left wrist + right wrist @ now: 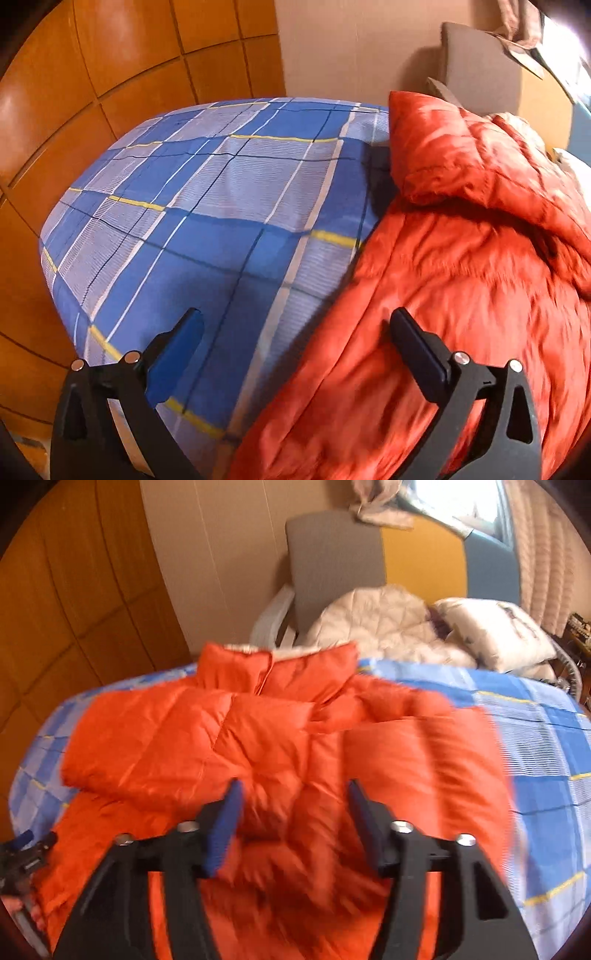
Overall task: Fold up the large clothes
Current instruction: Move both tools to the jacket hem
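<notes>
An orange puffer jacket (258, 738) lies on a bed with a blue plaid sheet (207, 206), collar toward the far wall. Its left sleeve (155, 746) is folded across the chest. In the left wrist view the jacket (461, 266) fills the right half. My left gripper (295, 325) is open and empty, above the jacket's left edge where it meets the sheet. My right gripper (293, 794) is open and empty, just above the jacket's middle. The left gripper also shows at the far left of the right wrist view (26, 853).
A grey chair (332, 565) stands behind the bed by the wall. A white quilted garment (384, 631) and a white pillow (495, 631) lie at the bed's far right. Orange wooden panels (92, 92) line the left wall. Bare sheet (546, 760) lies right of the jacket.
</notes>
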A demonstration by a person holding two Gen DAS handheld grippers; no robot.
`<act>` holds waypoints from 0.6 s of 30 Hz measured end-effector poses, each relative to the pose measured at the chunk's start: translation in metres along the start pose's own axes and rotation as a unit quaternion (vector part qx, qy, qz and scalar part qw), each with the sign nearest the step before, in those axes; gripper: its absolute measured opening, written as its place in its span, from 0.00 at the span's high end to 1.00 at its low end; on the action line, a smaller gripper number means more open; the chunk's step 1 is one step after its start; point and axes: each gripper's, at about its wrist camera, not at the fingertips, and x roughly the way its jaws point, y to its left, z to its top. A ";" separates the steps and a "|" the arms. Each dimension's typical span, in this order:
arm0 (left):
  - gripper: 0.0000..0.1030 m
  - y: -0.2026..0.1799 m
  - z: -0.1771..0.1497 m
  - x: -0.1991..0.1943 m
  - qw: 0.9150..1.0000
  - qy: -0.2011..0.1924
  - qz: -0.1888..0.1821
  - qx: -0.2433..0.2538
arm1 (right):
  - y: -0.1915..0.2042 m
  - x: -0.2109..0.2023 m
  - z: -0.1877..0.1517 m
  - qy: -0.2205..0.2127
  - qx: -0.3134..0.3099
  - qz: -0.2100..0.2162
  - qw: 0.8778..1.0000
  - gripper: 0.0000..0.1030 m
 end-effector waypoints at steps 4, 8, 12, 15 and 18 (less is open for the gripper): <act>0.02 0.014 -0.017 -0.014 1.000 0.007 -0.020 0.020 | -0.031 -0.044 -0.030 0.014 0.007 -0.018 1.000 0.41; 0.02 0.018 -0.031 -0.025 0.999 0.008 -0.035 0.040 | -0.060 -0.073 -0.063 0.037 0.022 -0.044 0.998 0.41; 0.18 0.018 -0.045 -0.035 0.996 0.002 -0.054 0.077 | -0.082 -0.097 -0.101 0.057 0.027 -0.043 0.997 0.46; 0.29 0.018 -0.055 -0.041 0.992 0.007 -0.084 0.091 | -0.094 -0.108 -0.126 0.075 0.055 -0.020 0.995 0.46; 0.35 0.023 -0.062 -0.044 0.989 0.023 -0.120 0.080 | -0.102 -0.111 -0.145 0.088 0.081 0.003 0.993 0.46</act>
